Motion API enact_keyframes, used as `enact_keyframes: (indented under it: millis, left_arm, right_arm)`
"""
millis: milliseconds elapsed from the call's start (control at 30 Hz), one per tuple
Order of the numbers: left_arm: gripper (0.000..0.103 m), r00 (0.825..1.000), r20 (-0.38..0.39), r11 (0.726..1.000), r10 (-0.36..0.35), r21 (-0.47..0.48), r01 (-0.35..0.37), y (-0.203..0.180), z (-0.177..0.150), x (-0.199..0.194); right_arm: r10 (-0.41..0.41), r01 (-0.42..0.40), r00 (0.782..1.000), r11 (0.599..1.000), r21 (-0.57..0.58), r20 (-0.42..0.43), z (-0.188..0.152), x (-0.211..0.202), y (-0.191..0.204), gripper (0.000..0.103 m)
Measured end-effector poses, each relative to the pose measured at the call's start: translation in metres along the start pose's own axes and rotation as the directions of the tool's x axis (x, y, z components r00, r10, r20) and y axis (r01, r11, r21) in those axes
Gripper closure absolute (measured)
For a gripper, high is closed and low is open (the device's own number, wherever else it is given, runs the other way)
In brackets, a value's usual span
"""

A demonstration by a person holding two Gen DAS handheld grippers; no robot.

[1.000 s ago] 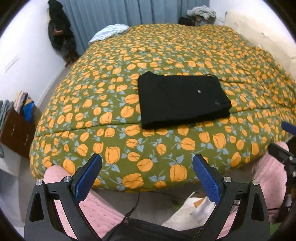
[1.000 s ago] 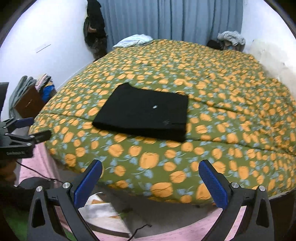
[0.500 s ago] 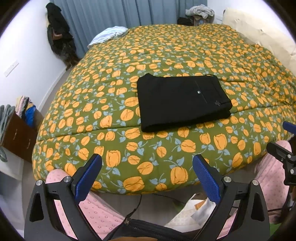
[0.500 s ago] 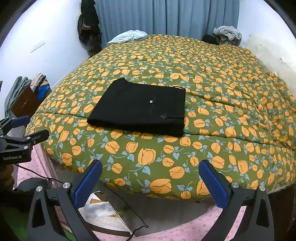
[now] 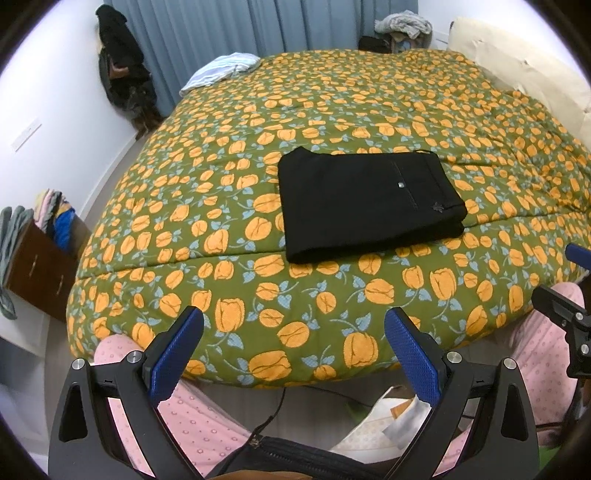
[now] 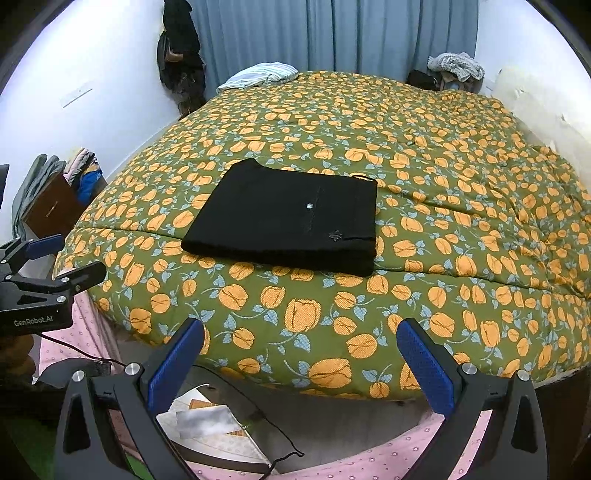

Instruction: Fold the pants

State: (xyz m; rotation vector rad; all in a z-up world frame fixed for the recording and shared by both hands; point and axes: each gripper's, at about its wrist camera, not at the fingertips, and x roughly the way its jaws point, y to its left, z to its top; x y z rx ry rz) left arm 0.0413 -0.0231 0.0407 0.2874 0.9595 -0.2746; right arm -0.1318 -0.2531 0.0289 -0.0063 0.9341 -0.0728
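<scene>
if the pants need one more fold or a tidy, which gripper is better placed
Neither clearly. The pants lie folded on the bed; the left gripper and right gripper both hang open, off its near edge.

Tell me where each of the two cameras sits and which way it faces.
Left wrist: on the left hand-held gripper, held off the bed's near edge, facing the folded black pants on the tulip-print quilt; pink-clad legs show below.
Right wrist: on the right hand-held gripper, further right, same facing; the left gripper shows at its left edge.
Shared: pants, quilt, blue curtains; both grippers open, empty.
</scene>
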Motion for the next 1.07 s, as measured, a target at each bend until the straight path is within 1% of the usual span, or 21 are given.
enact_keyframes:
  millis: [1067]
  left_arm:
    - [0.004,1.0,0.004,1.0,-0.005,-0.01,0.005,-0.0046,-0.004,-0.0016]
  right_arm:
    - [-0.001,0.001,1.0,1.0,0.015,-0.002,-0.0014,0.0015,0.0001,0.0]
